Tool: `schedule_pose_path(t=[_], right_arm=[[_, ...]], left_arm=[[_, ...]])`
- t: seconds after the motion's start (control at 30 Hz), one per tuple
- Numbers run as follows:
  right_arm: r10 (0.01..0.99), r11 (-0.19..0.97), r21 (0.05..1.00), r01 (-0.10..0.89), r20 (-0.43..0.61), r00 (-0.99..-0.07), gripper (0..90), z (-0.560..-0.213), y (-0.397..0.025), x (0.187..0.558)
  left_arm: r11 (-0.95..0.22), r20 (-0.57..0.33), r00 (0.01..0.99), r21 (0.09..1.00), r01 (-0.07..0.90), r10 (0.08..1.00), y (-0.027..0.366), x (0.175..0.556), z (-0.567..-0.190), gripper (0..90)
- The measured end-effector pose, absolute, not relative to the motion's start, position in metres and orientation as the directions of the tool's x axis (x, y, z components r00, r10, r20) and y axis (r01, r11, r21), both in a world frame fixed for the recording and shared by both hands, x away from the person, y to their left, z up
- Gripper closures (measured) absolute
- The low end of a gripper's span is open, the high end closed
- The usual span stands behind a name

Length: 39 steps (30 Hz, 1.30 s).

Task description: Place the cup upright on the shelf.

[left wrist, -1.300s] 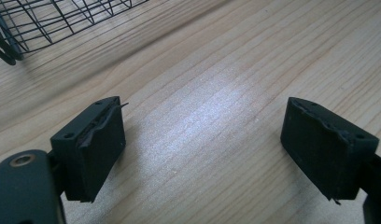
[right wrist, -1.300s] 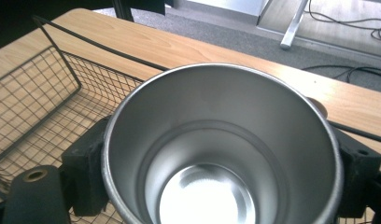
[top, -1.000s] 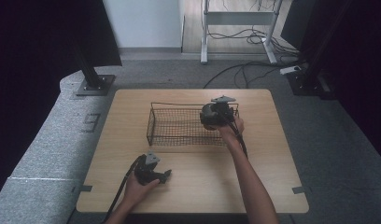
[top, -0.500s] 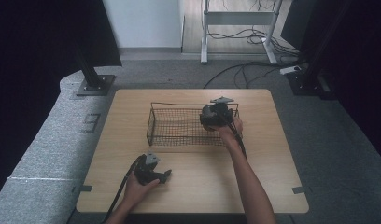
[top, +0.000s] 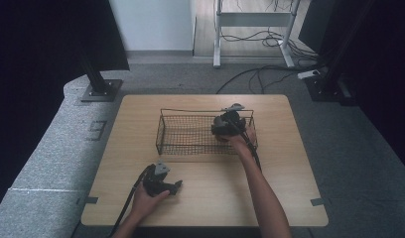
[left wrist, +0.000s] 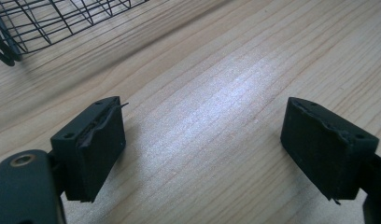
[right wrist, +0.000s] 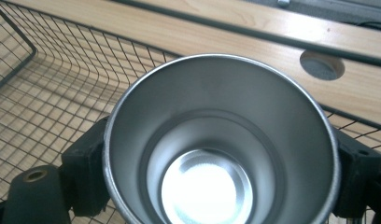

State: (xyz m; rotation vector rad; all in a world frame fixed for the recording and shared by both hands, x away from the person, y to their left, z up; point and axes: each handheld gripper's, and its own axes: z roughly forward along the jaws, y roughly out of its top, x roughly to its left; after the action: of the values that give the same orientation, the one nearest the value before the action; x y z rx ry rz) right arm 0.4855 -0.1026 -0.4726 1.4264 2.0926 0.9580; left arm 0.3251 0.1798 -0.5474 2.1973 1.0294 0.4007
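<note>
The right gripper [top: 224, 125] is clamped on a steel cup [right wrist: 220, 144], its two black jaws pressed against the cup's outer wall on either side, and it hangs inside the right end of the wire basket [top: 190, 135]. In the right gripper view the cup's open mouth faces the camera, with the basket's mesh floor and wall spreading out to the left of and beyond the gripper. Compared with a second ago, this gripper has shifted only slightly, sitting a little lower in the basket; the basket itself has not moved on the counter [top: 290, 163]. The left gripper [top: 163, 182] lies on the counter in the person's hand, in the same spot as before, its jaws wide apart with bare wood between them and a corner of the basket well ahead of it to the left.
</note>
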Motion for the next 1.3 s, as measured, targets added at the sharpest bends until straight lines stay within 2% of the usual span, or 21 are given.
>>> schedule_pose_path(t=[0.53,0.8,1.3], right_arm=[[0.927,0.291,0.632,0.718,-0.001,-0.375,13.9,-0.487,-0.103,0.493],[0.932,0.289,0.609,0.738,-0.003,-0.363,12.5,-0.488,-0.104,0.492],[0.928,0.273,0.661,0.699,0.009,-0.371,7.1,-0.48,-0.111,0.487]], left_arm=[[-0.465,-0.005,0.642,0.684,0.561,0.767,0.18,0.325,-0.547,13.8],[-0.465,-0.005,0.642,0.684,0.561,0.767,0.18,0.325,-0.547,13.8],[-0.465,-0.005,0.642,0.684,0.561,0.767,0.18,0.325,-0.547,13.8]])
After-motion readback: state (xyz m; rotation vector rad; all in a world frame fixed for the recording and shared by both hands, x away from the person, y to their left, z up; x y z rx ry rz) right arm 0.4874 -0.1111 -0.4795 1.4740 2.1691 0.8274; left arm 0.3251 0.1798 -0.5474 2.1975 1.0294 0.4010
